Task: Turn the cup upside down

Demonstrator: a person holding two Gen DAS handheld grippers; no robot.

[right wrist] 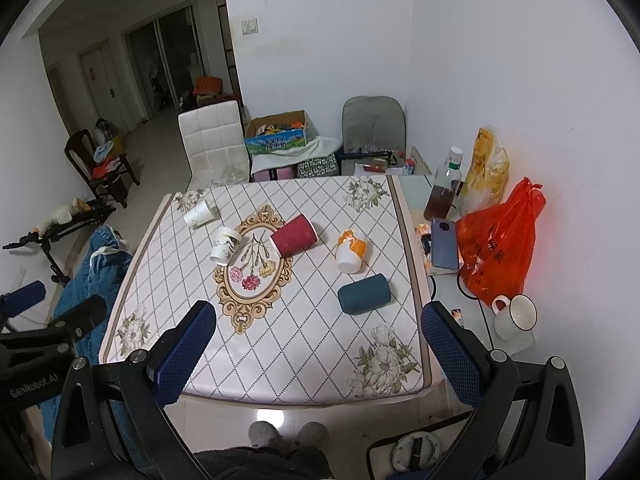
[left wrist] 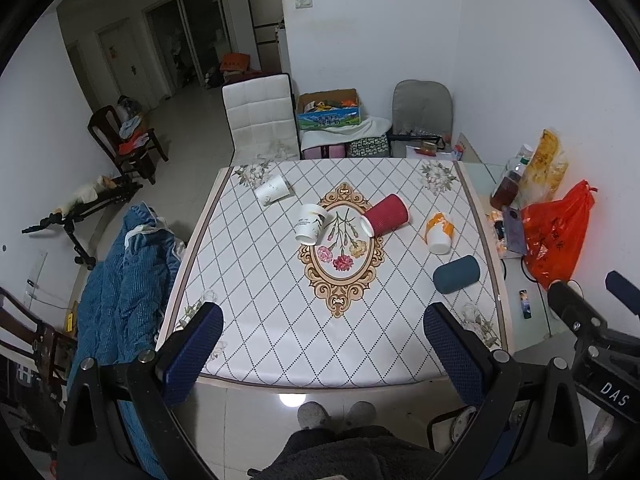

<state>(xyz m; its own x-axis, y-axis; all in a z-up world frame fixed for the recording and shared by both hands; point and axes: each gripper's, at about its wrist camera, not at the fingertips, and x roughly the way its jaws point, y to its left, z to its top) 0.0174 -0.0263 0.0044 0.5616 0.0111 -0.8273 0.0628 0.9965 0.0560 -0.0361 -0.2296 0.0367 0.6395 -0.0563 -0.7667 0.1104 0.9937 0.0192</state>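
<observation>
Nothing flipped yet: five cups (left wrist: pixel 387 214) lie sideways on the bench (left wrist: pixel 280 340); my left tongs (left wrist: pixel 320 356) and right tongs (right wrist: pixel 316 354) gape wide, empty.

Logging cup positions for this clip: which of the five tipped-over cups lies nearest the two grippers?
The dark teal cup, on the near right of the table; the red, orange and two white cups lie farther back.

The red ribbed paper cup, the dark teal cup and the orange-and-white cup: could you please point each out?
Red ribbed paper cup (left wrist: pixel 389 213), left wrist view, on its side wall.
Dark teal cup (right wrist: pixel 365 293), right wrist view, side wall.
Orange-and-white cup (right wrist: pixel 350 251), right wrist view, side wall.
</observation>
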